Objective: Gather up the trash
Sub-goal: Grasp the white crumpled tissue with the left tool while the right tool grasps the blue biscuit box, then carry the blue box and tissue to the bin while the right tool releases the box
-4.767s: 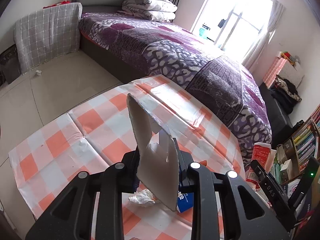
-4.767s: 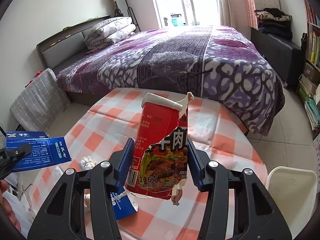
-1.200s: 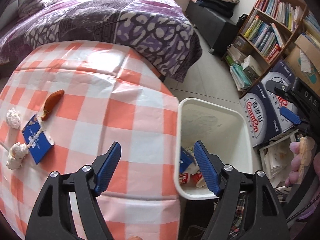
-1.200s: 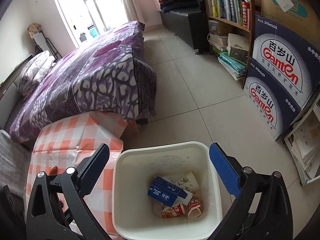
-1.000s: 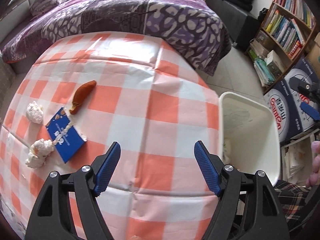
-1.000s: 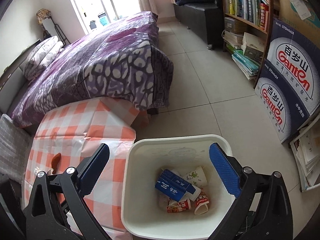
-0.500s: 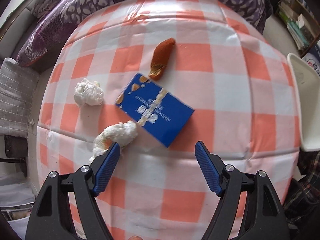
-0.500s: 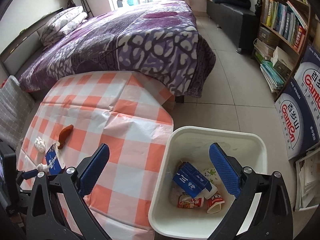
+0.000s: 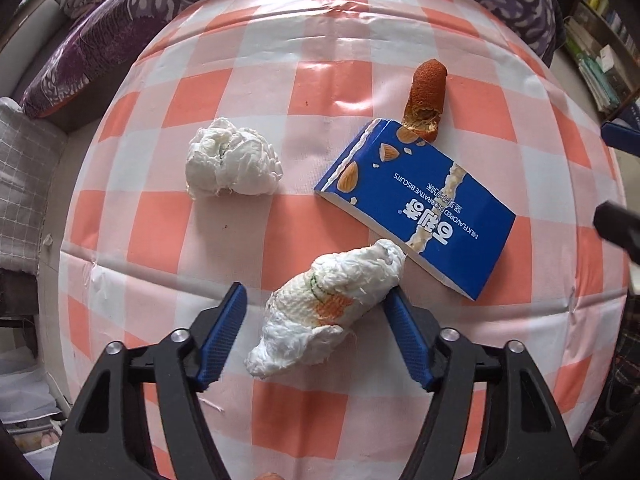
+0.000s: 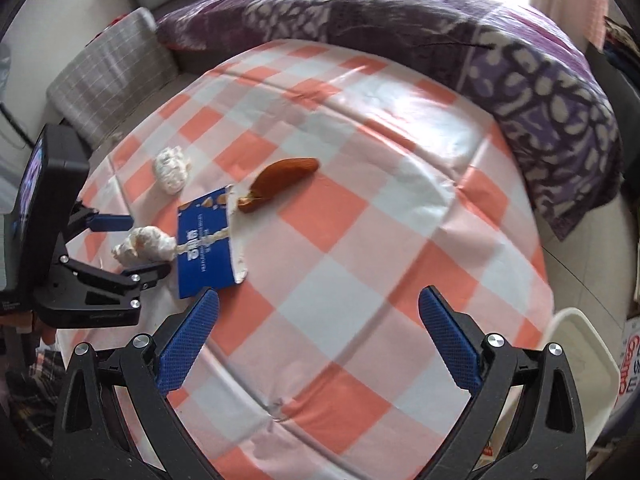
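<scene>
My left gripper [image 9: 316, 300] is open, its two blue pads on either side of a long crumpled white tissue wad [image 9: 328, 304] stained orange, lying on the checked tablecloth [image 9: 256, 236]. A flattened blue biscuit box [image 9: 420, 208] touches the wad's far end. An orange peel [image 9: 426, 96] lies beyond the box. A second white tissue ball [image 9: 230, 162] lies to the left. My right gripper [image 10: 320, 328] is open and empty above the table, right of the box [image 10: 206, 244], the peel [image 10: 280, 182] and the left gripper [image 10: 116, 242].
A white trash bin [image 10: 580, 376] stands off the table's right edge. A purple patterned bed [image 10: 440, 28] lies beyond the table. A grey checked cushion [image 10: 108, 76] stands at the left by the bed.
My left gripper has dropped towards the table and now straddles the long tissue wad. My right gripper has swung left from over the bin to over the table.
</scene>
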The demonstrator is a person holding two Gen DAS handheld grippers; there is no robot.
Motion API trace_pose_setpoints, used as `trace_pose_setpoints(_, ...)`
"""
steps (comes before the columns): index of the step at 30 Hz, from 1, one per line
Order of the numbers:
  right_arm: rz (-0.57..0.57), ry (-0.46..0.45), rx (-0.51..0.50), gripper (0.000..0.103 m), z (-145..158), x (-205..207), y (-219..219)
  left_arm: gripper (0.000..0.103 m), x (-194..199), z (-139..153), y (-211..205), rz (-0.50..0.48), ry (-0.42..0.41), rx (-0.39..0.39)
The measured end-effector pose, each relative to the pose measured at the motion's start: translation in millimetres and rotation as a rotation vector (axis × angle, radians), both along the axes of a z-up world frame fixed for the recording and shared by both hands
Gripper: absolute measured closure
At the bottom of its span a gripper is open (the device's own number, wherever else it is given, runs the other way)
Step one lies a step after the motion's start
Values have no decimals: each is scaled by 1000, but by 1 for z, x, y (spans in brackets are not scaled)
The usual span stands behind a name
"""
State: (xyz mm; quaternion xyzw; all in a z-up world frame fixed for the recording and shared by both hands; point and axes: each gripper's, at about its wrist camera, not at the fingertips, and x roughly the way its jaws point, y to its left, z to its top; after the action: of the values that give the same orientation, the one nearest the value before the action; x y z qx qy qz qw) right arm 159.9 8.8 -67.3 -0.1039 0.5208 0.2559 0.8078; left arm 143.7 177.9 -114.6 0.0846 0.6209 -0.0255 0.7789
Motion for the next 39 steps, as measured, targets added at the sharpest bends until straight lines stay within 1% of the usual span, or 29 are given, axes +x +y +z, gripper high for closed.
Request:
trace_pose_setpoints(1, 25, 3, -1, 7, -3, -1, 7, 47, -1, -1, 2, 2, -3, -24)
trace_pose_setpoints(2, 59, 7, -4, 7, -6, -3, 17, 55, -2, -1, 4, 3, -11, -54)
trace_pose_setpoints(3, 84, 10, -8, 7, -10, -4, 24, 56, -3, 0, 5, 3, -20, -69)
trace_pose_setpoints(5, 130, 13, -16, 7, -16, -8, 40, 57, -6, 1, 9, 9, -31, -76)
trace_pose_setpoints(8, 165, 22, -25, 7, -25, -10, 60, 57, -11, 6, 21, 55, -54, -86)
trace_pose_setpoints(14, 151, 42, -24, 7, -44, -3, 88, 58, -14, 21, 58, 190, -111, -135)
trace_pose_setpoints(16, 137, 37, -17, 7, -47, -1, 92, 58, -14, 27, 68, 243, -130, -158)
trace_pose_setpoints(18, 122, 19, -11, 8, -48, 0, 94, 58, -17, 32, 75, 288, -149, -165)
trace_pose_setpoints(19, 118, 18, -12, 11, -48, 1, 95, 57, -18, 34, 78, 308, -159, -174)
trace_pose_setpoints(20, 116, 15, -15, 20, -48, 0, 95, 57, -19, 36, 81, 329, -168, -186)
trace_pose_setpoints(21, 113, -1, -19, 24, -47, 0, 96, 57, -19, 37, 83, 348, -175, -195)
trace_pose_setpoints(22, 112, -7, -17, 34, -47, 0, 97, 57, -20, 38, 86, 368, -182, -205)
trace_pose_setpoints(23, 110, -2, -5, 50, -46, 1, 96, 57, -20, 40, 88, 386, -191, -215)
trace_pose_setpoints(25, 91, 2, 27, 52, -43, 4, 93, 57, -22, 42, 91, 416, -209, -229)
trace_pose_setpoints(28, 49, -35, 65, 52, -32, 6, 88, 57, -25, 45, 93, 451, -240, -238)
trace_pose_setpoints(33, -46, -133, 136, 52, -3, 7, 73, 57, -28, 60, 91, 498, -316, -241)
trace_pose_setpoints(39, -160, -254, 151, 52, 24, 6, 52, 57, -29, 83, 77, 519, -421, -206)
